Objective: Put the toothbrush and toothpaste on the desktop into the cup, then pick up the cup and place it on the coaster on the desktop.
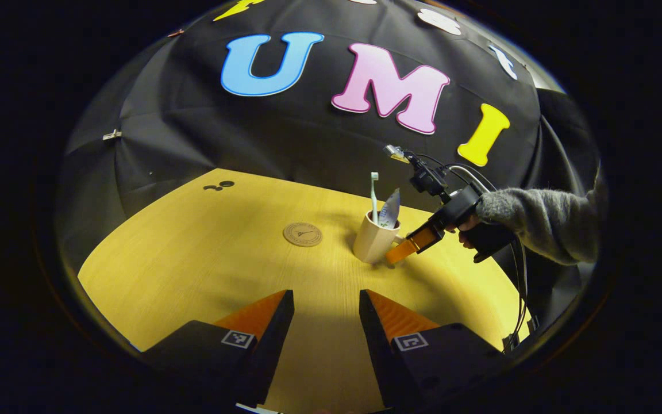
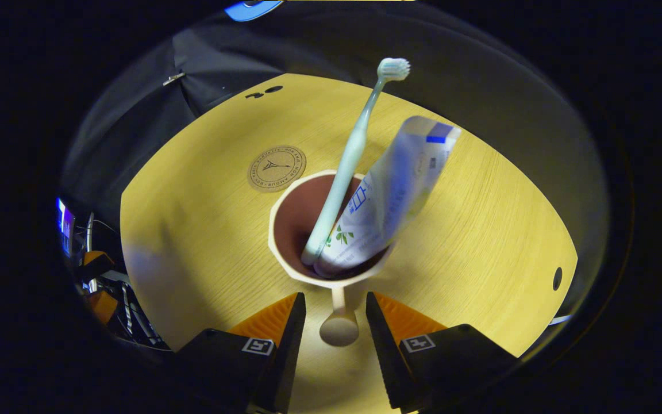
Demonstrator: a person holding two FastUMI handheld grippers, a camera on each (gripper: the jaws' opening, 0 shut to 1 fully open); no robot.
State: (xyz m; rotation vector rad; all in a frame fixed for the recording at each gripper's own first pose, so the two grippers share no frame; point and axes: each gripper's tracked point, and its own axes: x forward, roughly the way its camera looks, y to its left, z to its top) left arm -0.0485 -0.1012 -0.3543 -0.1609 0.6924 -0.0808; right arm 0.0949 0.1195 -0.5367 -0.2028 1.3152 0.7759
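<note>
A cream ceramic cup with a dark reddish inside stands upright on the yellow wood-grain counter. A pale mint toothbrush leans in it, bristles up, touching a white toothpaste tube with blue and green print, which tilts to the right in the right gripper view. The cup's handle points back between the right gripper, whose jaws stand apart on either side of it without pressing. A round tan coaster with a stamped emblem lies near the cup, beyond it and to the left. In the left gripper view, the left gripper hangs over bare counter with its jaws apart, well back from the cup; a hand in a grey knitted sleeve holds the right gripper just beside the cup.
</note>
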